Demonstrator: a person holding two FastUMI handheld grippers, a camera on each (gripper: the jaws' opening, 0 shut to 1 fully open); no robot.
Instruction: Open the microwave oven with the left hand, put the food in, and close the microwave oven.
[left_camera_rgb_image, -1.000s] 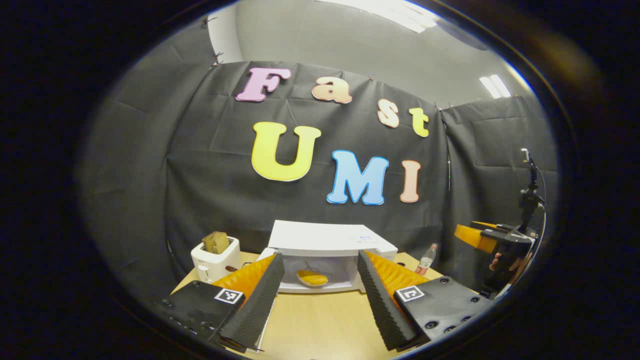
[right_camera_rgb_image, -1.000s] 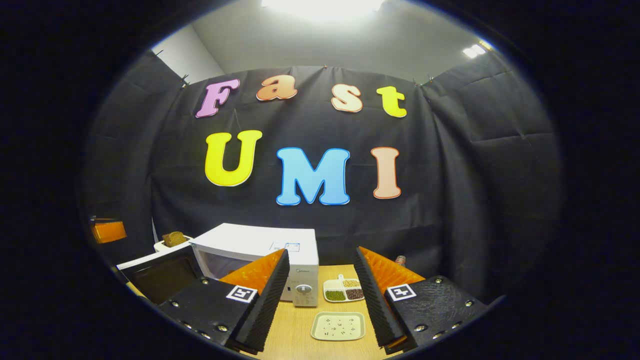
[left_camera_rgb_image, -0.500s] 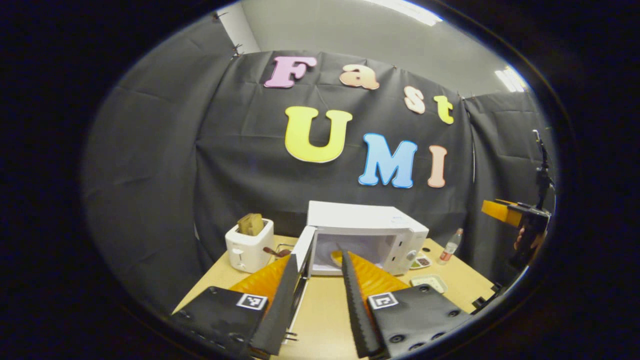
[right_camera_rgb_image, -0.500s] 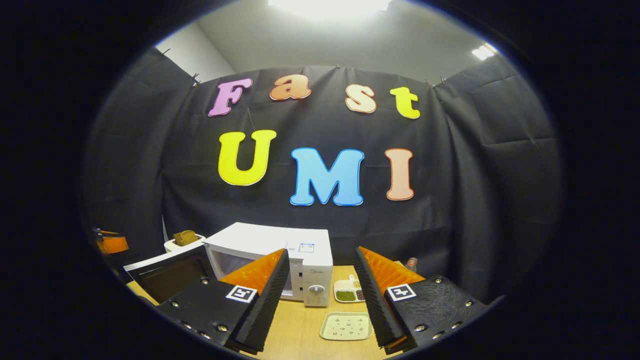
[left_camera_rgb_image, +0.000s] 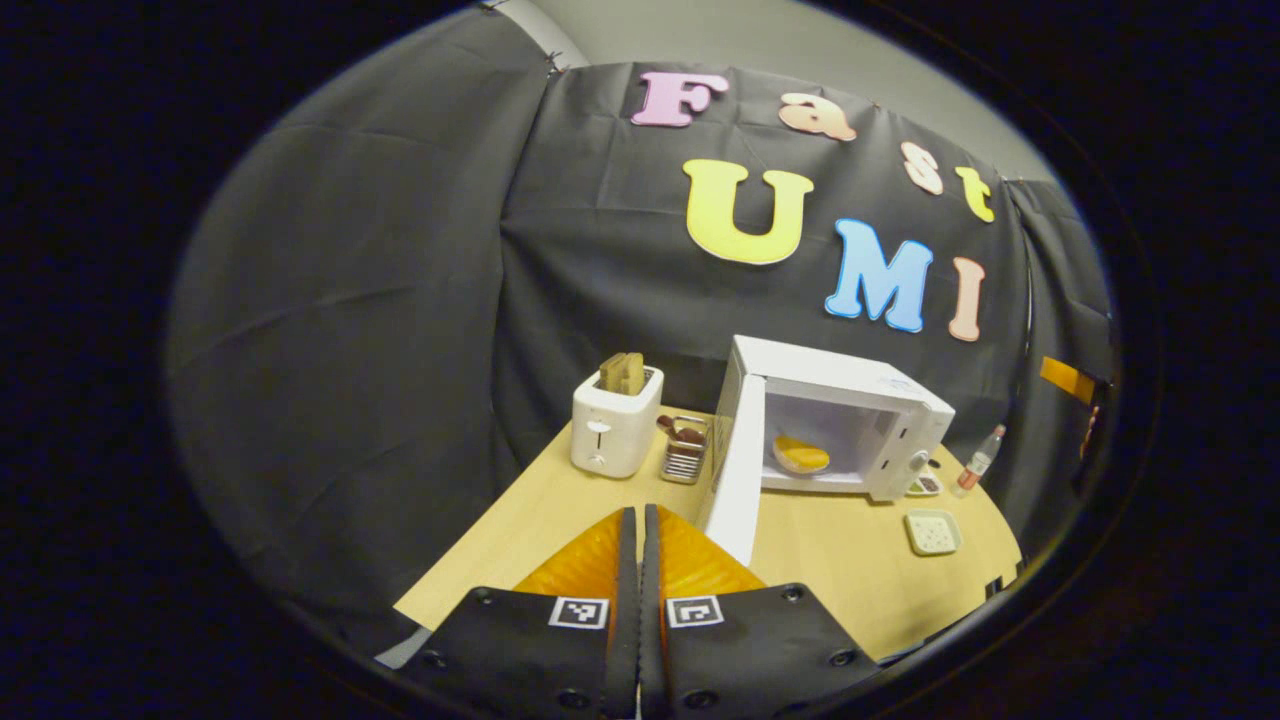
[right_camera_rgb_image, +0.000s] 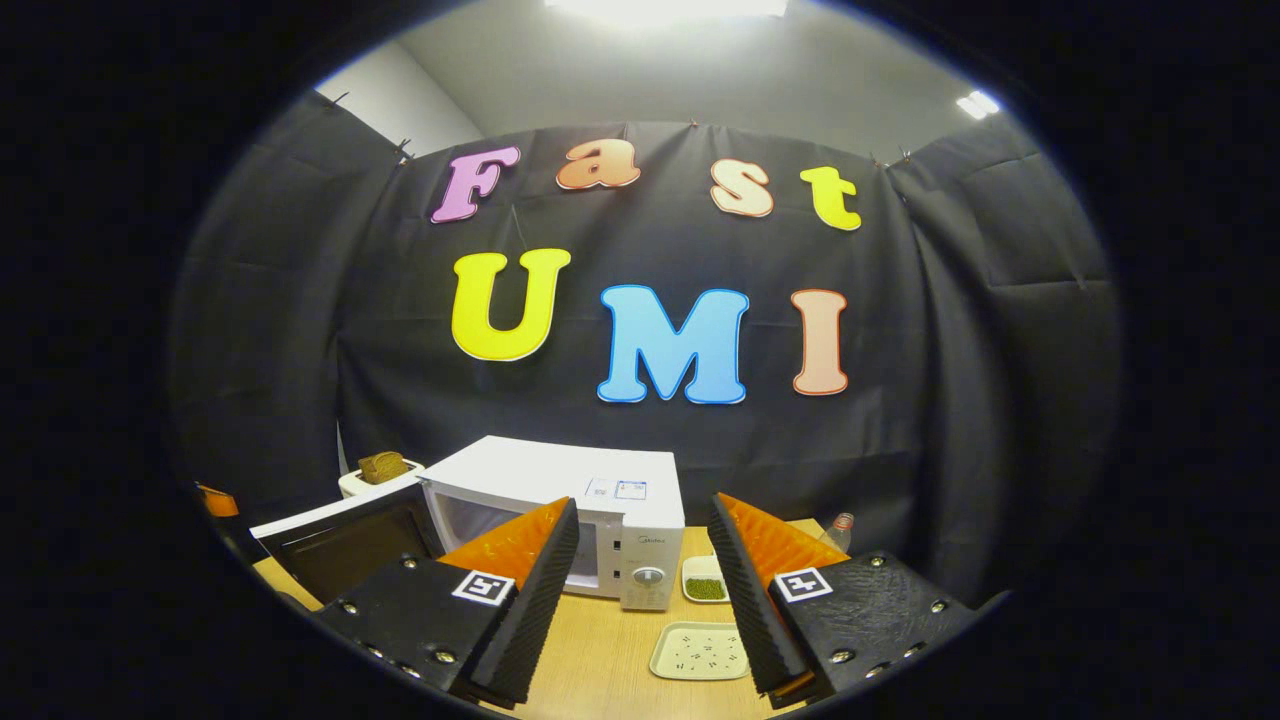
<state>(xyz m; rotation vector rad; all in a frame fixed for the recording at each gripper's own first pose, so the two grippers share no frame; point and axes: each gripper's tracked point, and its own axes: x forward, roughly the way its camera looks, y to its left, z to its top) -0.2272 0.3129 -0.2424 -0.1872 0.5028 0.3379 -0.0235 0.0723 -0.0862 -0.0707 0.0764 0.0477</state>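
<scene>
The white microwave (left_camera_rgb_image: 850, 385) stands at the back of the wooden table (left_camera_rgb_image: 560, 510) with its door (left_camera_rgb_image: 735, 470) swung open to the left. Yellow food on a plate (left_camera_rgb_image: 800, 455) lies inside the cavity. My left gripper (left_camera_rgb_image: 640, 512) is shut with nothing between its fingers and hovers above the table, in front of and left of the door and apart from it. My right gripper (right_camera_rgb_image: 642, 510) is open and empty, in front of the microwave (right_camera_rgb_image: 600, 480) near its control panel. The open door (right_camera_rgb_image: 340, 540) shows at the left of the right gripper view.
A white toaster (left_camera_rgb_image: 612, 432) with bread and a small metal rack (left_camera_rgb_image: 685, 452) stand left of the microwave. A bottle (left_camera_rgb_image: 978, 465), a divided dish (right_camera_rgb_image: 706, 585) and a pale tray (right_camera_rgb_image: 700, 650) lie to its right. The table's front edge is near.
My left gripper has gone from open to shut and drawn back, up and to the left of the microwave. The right gripper stayed open and shifted only slightly.
</scene>
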